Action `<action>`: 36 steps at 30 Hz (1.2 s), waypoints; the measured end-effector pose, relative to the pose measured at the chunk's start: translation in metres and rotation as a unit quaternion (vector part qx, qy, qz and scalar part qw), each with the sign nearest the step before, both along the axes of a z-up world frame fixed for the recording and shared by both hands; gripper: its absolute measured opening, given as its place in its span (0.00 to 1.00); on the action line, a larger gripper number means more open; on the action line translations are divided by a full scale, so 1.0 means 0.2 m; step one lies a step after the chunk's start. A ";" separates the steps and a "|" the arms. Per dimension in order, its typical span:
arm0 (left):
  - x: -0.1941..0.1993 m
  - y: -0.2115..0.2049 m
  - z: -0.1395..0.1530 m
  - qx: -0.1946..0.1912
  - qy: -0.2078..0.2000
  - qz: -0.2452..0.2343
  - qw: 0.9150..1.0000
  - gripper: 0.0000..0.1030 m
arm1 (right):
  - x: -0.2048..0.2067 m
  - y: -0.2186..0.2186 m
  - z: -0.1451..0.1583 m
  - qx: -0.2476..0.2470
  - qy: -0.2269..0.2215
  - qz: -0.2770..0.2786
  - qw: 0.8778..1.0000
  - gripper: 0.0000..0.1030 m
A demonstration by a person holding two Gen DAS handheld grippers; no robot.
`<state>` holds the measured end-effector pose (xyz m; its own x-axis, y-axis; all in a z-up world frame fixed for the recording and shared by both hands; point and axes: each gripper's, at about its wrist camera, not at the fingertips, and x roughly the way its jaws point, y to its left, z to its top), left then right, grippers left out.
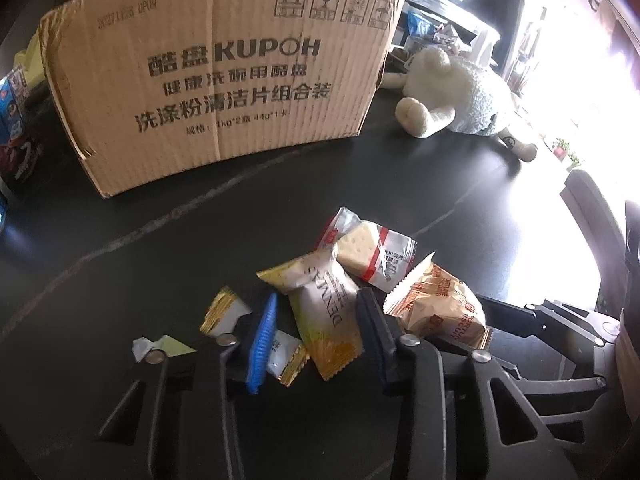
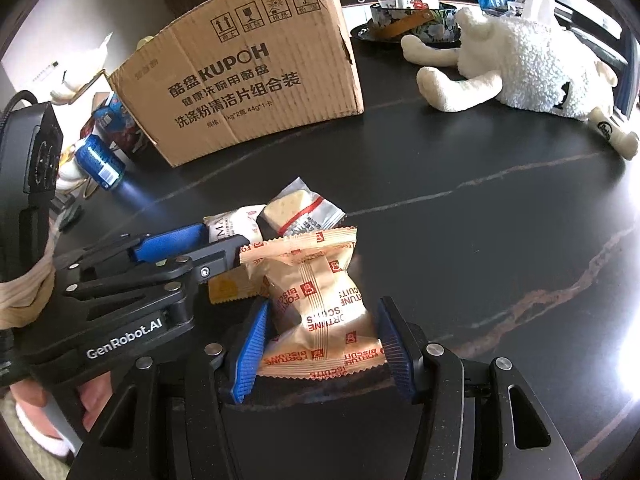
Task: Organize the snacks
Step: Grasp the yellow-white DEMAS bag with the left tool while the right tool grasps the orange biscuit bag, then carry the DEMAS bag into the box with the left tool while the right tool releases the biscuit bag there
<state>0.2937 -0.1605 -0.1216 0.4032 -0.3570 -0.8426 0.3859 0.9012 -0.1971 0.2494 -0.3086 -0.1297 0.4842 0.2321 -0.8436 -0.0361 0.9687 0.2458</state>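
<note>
The right tool [image 2: 320, 344] straddles the Fortune Biscuits packet [image 2: 320, 300], pads just beside its sides; I cannot tell whether they press. The packet's long axis runs away from the tool toward the cardboard box [image 2: 248, 72]. The left tool [image 1: 316, 328], part open, brackets the yellow-white snack packet [image 1: 324, 312], which lies slantwise on the dark worktop [image 1: 160, 248], not visibly pinched. A cracker packet [image 1: 372, 252] lies just beyond.
</note>
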 end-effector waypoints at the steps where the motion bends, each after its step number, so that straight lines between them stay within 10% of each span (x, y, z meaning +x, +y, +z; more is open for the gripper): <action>1: 0.00 0.00 -0.01 -0.004 0.004 -0.002 1.000 0.28 | 0.00 0.00 0.00 -0.001 -0.002 -0.001 1.000 0.50; 11: -0.03 0.02 0.03 -0.009 -0.016 0.001 1.000 0.10 | -0.02 0.01 0.02 -0.001 -0.010 -0.012 1.000 0.45; 36: -0.17 0.20 0.47 -0.042 -0.106 0.024 0.993 0.08 | -0.08 0.14 0.43 0.003 -0.101 -0.010 0.995 0.45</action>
<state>0.2594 -0.1200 -0.0266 0.5872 -0.3984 -0.7046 0.3831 0.9036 -0.1917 0.2329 -0.2802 -0.0442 0.6479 0.2248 -0.7278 -0.0661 0.9685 0.2403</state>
